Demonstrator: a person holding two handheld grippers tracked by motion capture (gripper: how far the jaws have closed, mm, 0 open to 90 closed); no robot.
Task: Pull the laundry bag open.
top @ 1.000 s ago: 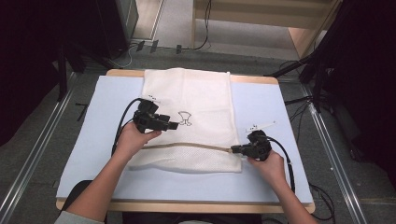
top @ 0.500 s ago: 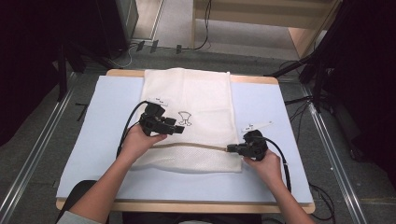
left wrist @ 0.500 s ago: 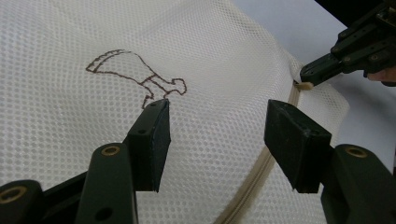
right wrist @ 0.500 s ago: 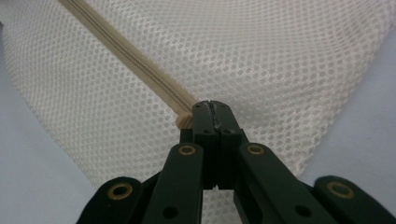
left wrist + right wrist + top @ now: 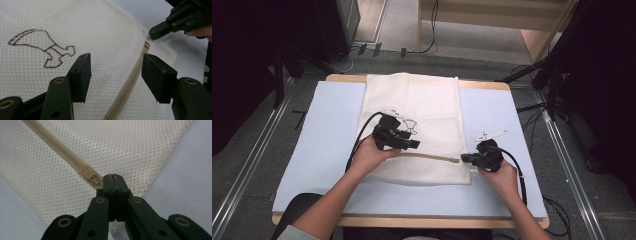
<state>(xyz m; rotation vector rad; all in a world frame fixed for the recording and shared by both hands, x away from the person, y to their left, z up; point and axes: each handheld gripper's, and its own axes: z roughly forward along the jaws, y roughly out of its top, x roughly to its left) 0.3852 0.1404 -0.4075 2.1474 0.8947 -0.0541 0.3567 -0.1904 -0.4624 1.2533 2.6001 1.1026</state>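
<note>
High view: 1 mesh bag (image 5: 422, 115), 1 zipper (image 5: 432, 157), 2 tongs.

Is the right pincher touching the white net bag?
Touching. The right gripper view shows the right gripper shut on the mesh bag beside the zipper.

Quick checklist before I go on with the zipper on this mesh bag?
1. Right gripper shut at the zipper's end, on the mesh bag: ok.
2. What it pinches, pull tab or cloth: cannot tell.
3. Left gripper open, jaws either side of the zipper: ok.
4. Left jaws gripping the bag: not ok, nothing clamped.
5. Zipper line straight between the grippers: ok.
6. Bag flat on the table: ok.
</note>
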